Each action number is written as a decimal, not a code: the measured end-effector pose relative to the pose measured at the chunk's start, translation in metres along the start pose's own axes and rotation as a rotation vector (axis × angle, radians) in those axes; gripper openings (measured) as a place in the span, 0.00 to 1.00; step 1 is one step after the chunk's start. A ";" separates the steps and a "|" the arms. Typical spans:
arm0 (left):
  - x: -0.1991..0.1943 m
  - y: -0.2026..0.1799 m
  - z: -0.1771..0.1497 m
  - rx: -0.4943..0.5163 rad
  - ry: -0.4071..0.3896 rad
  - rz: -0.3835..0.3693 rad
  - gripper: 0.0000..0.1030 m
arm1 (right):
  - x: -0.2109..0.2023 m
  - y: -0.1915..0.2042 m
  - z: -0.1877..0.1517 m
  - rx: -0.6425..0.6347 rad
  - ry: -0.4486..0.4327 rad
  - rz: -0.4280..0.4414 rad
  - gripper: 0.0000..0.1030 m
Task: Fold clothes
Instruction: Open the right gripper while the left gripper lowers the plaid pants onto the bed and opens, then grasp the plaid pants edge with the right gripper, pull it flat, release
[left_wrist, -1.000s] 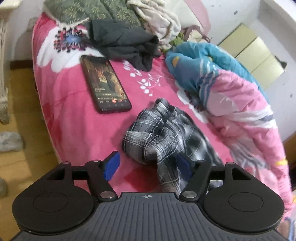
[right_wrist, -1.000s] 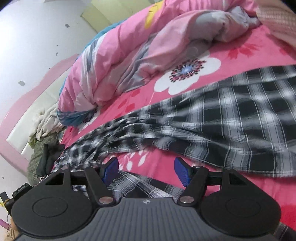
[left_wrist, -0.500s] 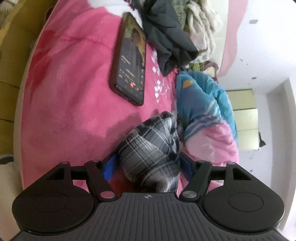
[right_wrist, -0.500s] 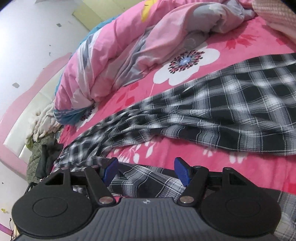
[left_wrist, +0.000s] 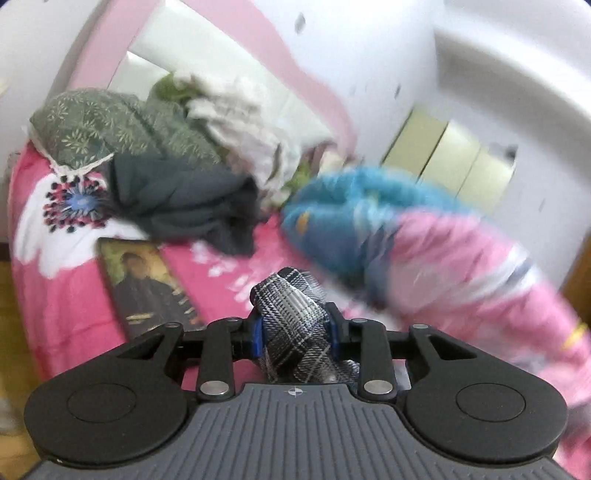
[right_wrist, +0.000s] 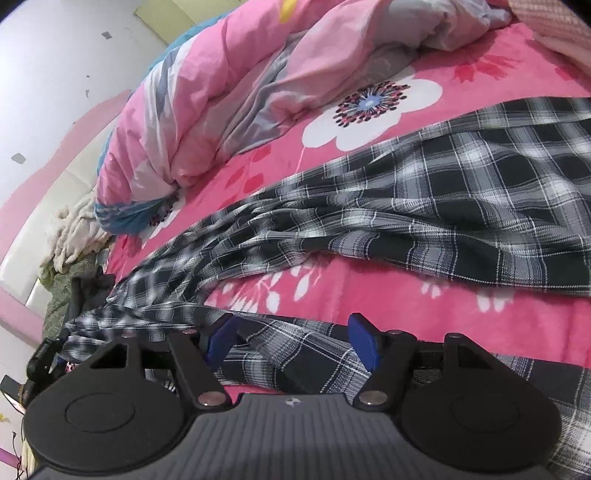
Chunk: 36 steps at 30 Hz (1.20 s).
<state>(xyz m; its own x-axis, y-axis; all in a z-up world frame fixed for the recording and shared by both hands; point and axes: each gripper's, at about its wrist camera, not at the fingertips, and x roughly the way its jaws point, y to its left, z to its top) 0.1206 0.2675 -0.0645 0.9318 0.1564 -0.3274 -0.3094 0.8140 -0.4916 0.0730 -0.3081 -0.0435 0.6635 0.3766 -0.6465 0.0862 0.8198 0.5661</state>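
No brand or readable writing shows anywhere; the phone (left_wrist: 147, 288) lying on the pink floral bedspread (left_wrist: 62, 295) shows a picture of a person, but the small line of text under it is too blurred to read.

Your left hand-held gripper (left_wrist: 295, 332) is closing, and its blue pads (left_wrist: 256, 338) already press on both sides of a bunched end of the black-and-white plaid garment (left_wrist: 291, 321). A second ago that bunch lay loose on the bedspread ahead of wide-set fingers; half a second ago it sat between them unsqueezed. Since then the view has swung: the phone now lies to the left rather than ahead, and the pile of clothes (left_wrist: 173, 155) by the pink headboard (left_wrist: 295, 74) has come into the frame's middle. The background is smeared with motion, and the left gripper points a little below level.

Your right hand-held gripper (right_wrist: 291, 343) stays spread, its blue pads (right_wrist: 362, 347) apart over a fold of the same plaid garment (right_wrist: 443, 214), not pinching it. That garment stretches across the bedspread (right_wrist: 369, 295) toward the left gripper's end, beside the rumpled pink quilt (right_wrist: 229, 92). This view has barely changed, tilted steeply down at the bed.
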 end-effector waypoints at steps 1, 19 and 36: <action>0.001 0.008 -0.001 -0.045 0.035 0.011 0.35 | 0.001 -0.001 0.000 0.002 0.004 -0.001 0.67; 0.019 -0.088 0.017 -0.048 0.083 -0.067 0.64 | 0.018 0.096 0.056 -0.488 -0.097 0.077 0.67; 0.110 -0.088 -0.028 -0.028 0.145 0.191 0.53 | 0.306 0.270 0.069 -1.113 0.176 0.270 0.41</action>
<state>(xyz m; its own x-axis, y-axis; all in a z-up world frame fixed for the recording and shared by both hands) 0.2453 0.1977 -0.0802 0.8195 0.2220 -0.5283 -0.4843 0.7612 -0.4314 0.3510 -0.0010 -0.0529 0.4407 0.5805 -0.6847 -0.8022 0.5969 -0.0103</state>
